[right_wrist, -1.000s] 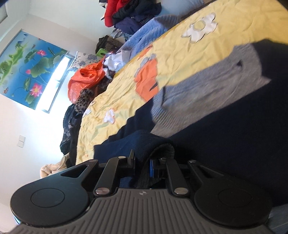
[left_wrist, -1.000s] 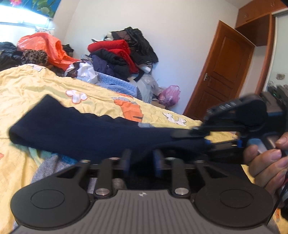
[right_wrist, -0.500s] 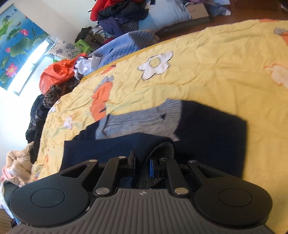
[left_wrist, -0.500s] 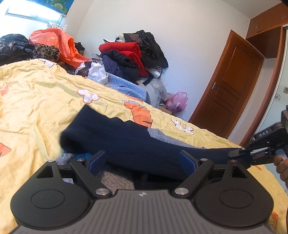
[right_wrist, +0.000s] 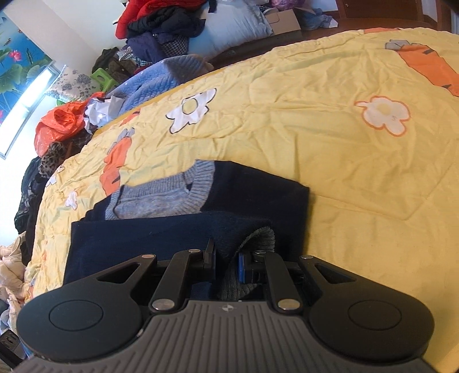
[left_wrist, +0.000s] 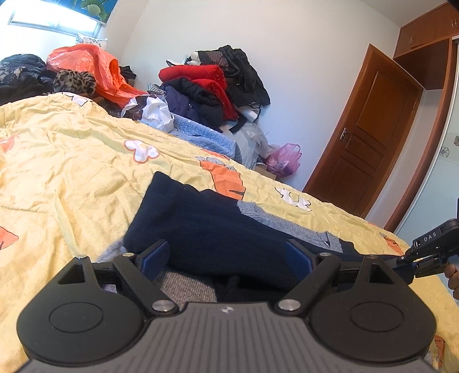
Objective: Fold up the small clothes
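sweater [left_wrist: 218, 229]: a small dark blue knit with grey sleeves and grey cuffs is lying in the middle of the yellow bedspread [left_wrist: 71, 160].
long way: in the left wrist view the folded blue part is running across, from its loose end near the white flower print [left_wrist: 140, 149] over to the right gripper [left_wrist: 413, 262].
which way it is pointing: i cannot tell where the neck or the hem is, because the blue part is folded over.
grey sleeve [right_wrist: 160, 195]: it is lying flat on the bedspread, just past the folded blue part, with its ribbed cuff pointing to the far side of the bed.
left gripper [left_wrist: 229, 255]: its blue pads [left_wrist: 155, 255] are standing wide apart and are not pinching; the folded blue part is lying between them.
right gripper, own view [right_wrist: 226, 258]: its jaws are pinched close together on a bunch of blue knit and a grey ribbed cuff [right_wrist: 258, 238].
hand [left_wrist: 453, 278]: a bit of a person's hand is showing behind the right gripper, at the right edge of the bedspread.
bedspread: it is wrinkly and has white flowers and orange carrot prints [left_wrist: 226, 175] on it.
clothes pile [left_wrist: 212, 83]: red, black and dark blue clothes are heaped against the white wall, past the far edge of the bedspread.
orange bag [left_wrist: 86, 66]: it is sitting at the far left corner of the bedspread, under the bright window [left_wrist: 54, 17].
pale blue knit [left_wrist: 200, 134]: it is lying at the far edge of the bedspread, below the clothes pile.
door [left_wrist: 367, 134]: a brown wooden door is standing to the right of the clothes pile.
pink bag [left_wrist: 284, 160]: it is sitting on the floor between the clothes pile and the door.
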{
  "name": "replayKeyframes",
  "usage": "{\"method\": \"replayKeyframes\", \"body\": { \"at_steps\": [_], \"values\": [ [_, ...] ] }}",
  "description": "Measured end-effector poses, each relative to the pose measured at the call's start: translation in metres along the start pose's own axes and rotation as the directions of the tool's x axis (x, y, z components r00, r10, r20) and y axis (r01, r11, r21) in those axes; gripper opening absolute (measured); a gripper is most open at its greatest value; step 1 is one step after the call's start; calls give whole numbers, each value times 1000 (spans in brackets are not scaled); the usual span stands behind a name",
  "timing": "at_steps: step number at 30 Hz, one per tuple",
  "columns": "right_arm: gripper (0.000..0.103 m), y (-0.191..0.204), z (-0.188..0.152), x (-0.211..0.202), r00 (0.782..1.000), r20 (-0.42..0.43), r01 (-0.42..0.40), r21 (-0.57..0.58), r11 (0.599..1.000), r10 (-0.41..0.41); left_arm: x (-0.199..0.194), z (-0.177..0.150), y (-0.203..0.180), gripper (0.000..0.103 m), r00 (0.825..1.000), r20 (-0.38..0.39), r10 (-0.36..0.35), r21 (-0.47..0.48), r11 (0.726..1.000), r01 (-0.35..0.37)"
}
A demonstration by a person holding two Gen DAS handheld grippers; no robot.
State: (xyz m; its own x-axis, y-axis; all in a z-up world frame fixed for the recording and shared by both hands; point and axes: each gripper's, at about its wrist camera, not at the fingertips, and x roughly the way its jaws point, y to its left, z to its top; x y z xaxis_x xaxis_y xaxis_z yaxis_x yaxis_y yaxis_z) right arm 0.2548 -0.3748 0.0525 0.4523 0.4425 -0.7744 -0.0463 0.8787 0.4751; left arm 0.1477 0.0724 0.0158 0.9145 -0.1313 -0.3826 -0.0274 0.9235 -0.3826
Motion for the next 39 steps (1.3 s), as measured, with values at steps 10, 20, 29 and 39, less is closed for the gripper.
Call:
{"method": "replayKeyframes", "body": {
  "at_steps": [10, 20, 29, 39],
  "values": [
    [22, -10, -14, 15, 999, -1, 33, 23, 999, -33, 1, 0, 0, 88, 1000, -4, 2, 1, 1000, -2],
    [61, 87, -91, 5, 888, 430, 297, -266, 917, -163, 11, -1, -6, 88, 997, -73, 37, 44, 998, -33],
    [63, 81, -112, 45, 882, 427, 341, -287, 895, -199, 38, -5, -31, 103, 963, -233, 134, 244, 967, -76],
    [64, 77, -156, 21, 856, 460, 373, -230, 899, -238, 45, -9, -42, 103, 949, -248, 195, 324, 940, -109]
  ]
}}
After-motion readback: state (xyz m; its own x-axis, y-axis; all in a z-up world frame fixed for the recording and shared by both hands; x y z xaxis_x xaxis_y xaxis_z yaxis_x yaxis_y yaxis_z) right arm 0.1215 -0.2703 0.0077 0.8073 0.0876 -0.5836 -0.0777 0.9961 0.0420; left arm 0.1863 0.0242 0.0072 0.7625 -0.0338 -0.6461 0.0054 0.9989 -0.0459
